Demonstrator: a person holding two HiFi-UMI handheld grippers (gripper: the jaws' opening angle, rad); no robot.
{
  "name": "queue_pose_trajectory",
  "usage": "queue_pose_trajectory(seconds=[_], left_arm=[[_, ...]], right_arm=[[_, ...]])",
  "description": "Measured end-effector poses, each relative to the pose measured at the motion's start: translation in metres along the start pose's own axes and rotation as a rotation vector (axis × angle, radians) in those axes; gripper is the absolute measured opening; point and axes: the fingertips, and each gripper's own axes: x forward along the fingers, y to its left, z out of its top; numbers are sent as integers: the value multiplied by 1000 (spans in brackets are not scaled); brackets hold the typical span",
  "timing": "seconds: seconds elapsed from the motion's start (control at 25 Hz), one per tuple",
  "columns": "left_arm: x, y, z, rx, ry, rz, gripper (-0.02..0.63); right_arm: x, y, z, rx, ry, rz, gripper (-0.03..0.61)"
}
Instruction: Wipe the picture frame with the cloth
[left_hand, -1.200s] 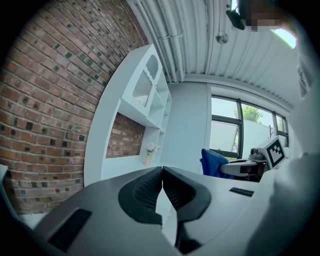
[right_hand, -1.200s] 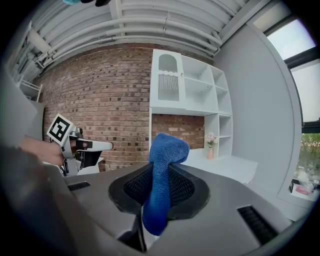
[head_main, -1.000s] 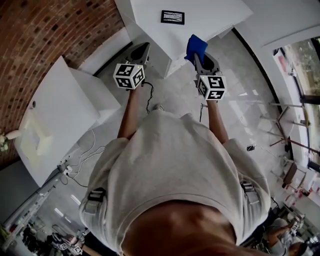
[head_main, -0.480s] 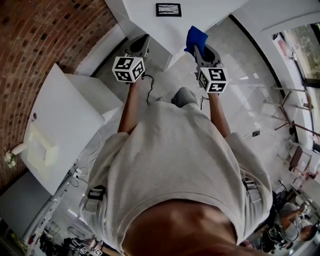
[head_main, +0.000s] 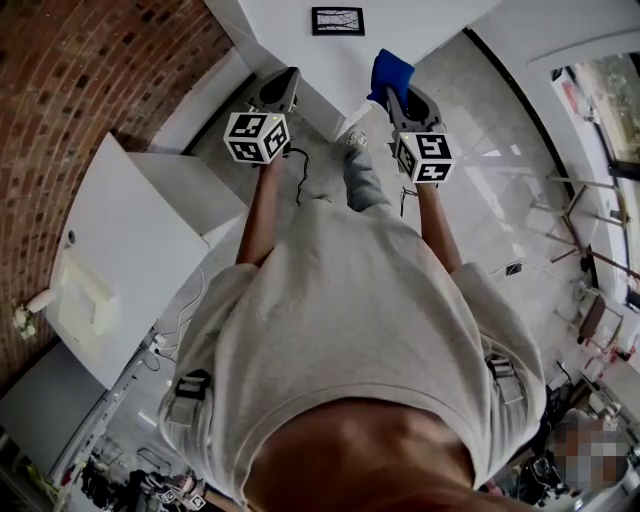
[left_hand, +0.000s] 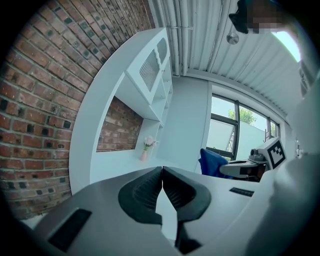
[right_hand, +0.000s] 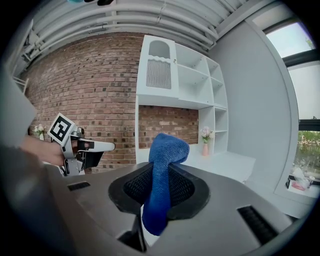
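Right gripper holds cloth, perhaps over the table bearing picture frame.

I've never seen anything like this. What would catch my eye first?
The bright blue cloth, pinched in the right gripper, stands out most. Ahead lies a small dark picture frame on a white table, with a brick wall at the left; the left gripper is shut and empty.

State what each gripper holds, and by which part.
The right gripper pinches the blue cloth around its bunched middle. The left gripper is shut on nothing.
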Motion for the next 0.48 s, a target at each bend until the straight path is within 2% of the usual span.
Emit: queue_pose_trajectory(seconds=[0.48], left_arm=[[102, 42, 25, 2, 11, 63, 17]], right_arm=[[101, -71, 18, 11, 17, 79, 78]])
